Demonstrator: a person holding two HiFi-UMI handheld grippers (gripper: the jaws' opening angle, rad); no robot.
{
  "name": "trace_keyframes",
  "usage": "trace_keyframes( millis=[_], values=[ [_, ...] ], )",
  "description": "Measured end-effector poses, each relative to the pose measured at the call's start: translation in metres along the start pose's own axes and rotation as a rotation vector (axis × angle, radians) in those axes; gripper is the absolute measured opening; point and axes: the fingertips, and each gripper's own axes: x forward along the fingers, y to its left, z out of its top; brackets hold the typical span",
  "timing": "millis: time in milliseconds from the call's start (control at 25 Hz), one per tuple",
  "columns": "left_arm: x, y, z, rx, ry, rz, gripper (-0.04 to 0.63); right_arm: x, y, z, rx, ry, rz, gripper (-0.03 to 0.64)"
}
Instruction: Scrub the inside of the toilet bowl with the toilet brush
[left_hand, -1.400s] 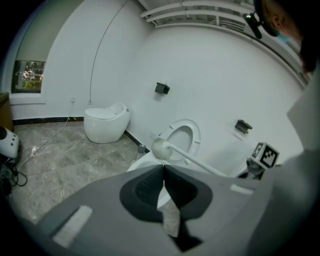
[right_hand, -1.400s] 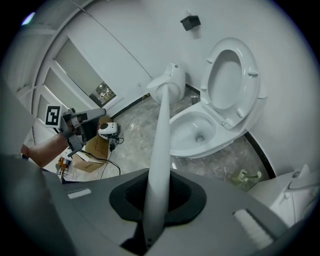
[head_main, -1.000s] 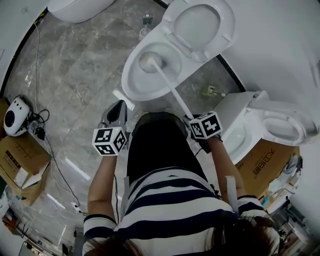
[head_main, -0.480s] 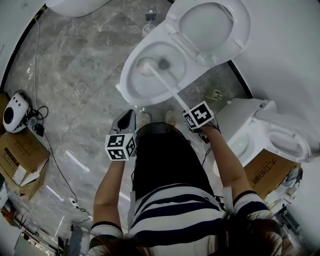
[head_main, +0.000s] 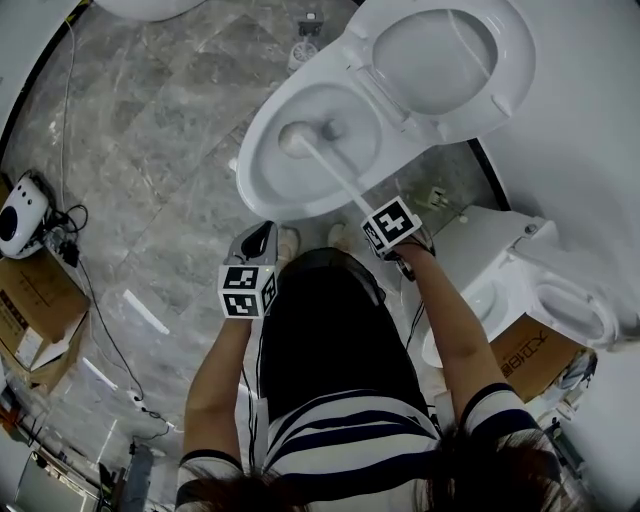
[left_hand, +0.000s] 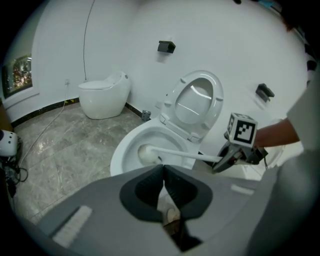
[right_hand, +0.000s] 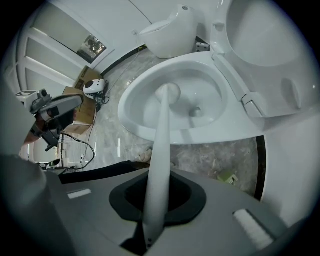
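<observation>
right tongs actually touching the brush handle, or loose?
Touching. The right gripper view shows the right tongs shut on the toilet brush, its white handle pinched between the jaws.

A cardboard box is sitting at the left edge, beside a white device trailing cables. A second toilet is standing at the right.

left gripper held low ahead of the left hip, jaws pressed together, nothing between them. right gripper sits farther forward than the left, jaws clamped on the toilet brush handle. both forearms bare, elbows nearly straight, angled downward. striped short sleeves on the upper arms.
</observation>
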Motion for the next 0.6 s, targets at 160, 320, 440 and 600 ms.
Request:
trace_keyframes(
  millis=[160,320,440,600],
  values=[
    [0.014,0.009,-0.001,-0.014,0.008,0.003,0.0,0.012,-0.009,0.011,-0.041,0.033,-0.027,0.035],
    [0.023,0.021,-0.003,-0.042,0.012,0.018,0.0,0.018,-0.016,0.023,-0.081,0.055,-0.061,0.035],
    [0.028,0.026,-0.005,-0.047,0.018,0.021,0.0,0.021,-0.022,0.03,-0.098,0.069,-0.076,0.035],
    [0.033,0.034,-0.006,-0.049,0.022,0.027,0.0,0.026,-0.033,0.043,-0.121,0.09,-0.111,0.035]
  ],
)
